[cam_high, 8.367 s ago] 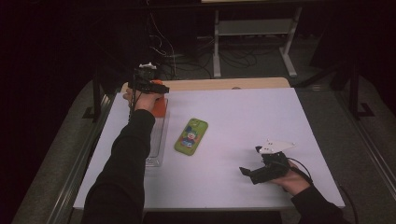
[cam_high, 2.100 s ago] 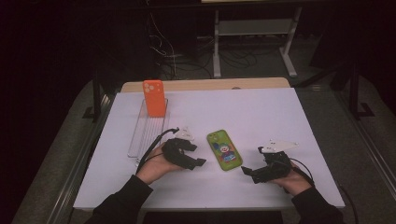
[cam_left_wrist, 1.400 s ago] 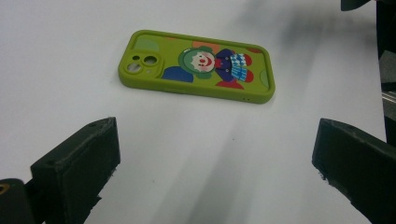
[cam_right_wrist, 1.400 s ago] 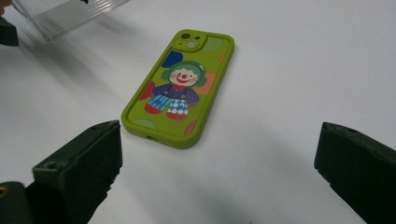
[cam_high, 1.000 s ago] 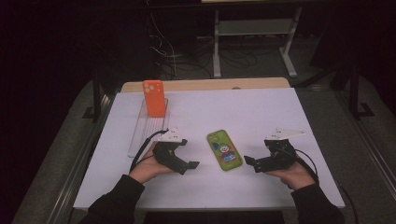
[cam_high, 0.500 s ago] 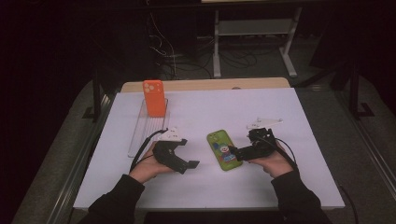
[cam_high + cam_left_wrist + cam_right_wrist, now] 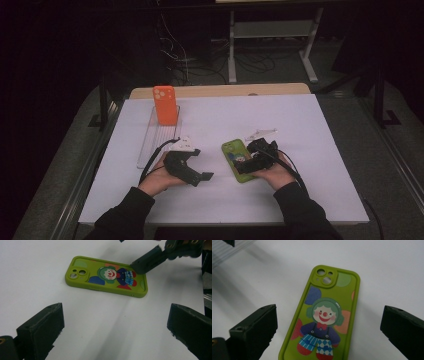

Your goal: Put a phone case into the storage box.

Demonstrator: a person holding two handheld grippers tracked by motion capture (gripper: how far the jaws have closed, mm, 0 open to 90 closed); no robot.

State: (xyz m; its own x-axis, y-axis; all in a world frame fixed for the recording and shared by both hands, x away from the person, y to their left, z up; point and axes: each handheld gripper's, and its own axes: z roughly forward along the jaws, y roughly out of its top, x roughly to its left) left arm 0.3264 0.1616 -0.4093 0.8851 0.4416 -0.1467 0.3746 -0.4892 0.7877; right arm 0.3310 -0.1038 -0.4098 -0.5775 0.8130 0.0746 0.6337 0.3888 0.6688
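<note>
A green phone case (image 7: 234, 156) with a clown picture lies flat, back side up, on the white table (image 7: 310, 125). My right gripper (image 7: 245, 165) hangs over its near end, open, with one jaw on each side of the green case (image 7: 327, 315) and not touching it. My left gripper (image 7: 200, 177) rests open on the table left of the case, pointing at it. In the left gripper view the green case (image 7: 107, 276) lies ahead, with one jaw of the right gripper (image 7: 150, 261) at its far corner. An orange phone case (image 7: 165, 105) stands upright at the back left.
The orange case stands at the far end of a clear slotted rack (image 7: 156, 140) that runs toward me on the table's left. A wooden board (image 7: 225, 91) lies along the back edge. Cables and a metal stand (image 7: 270, 30) are on the floor beyond.
My right gripper has moved left from the table's right side to the green case and now straddles its near end. The left gripper has stayed in place.
</note>
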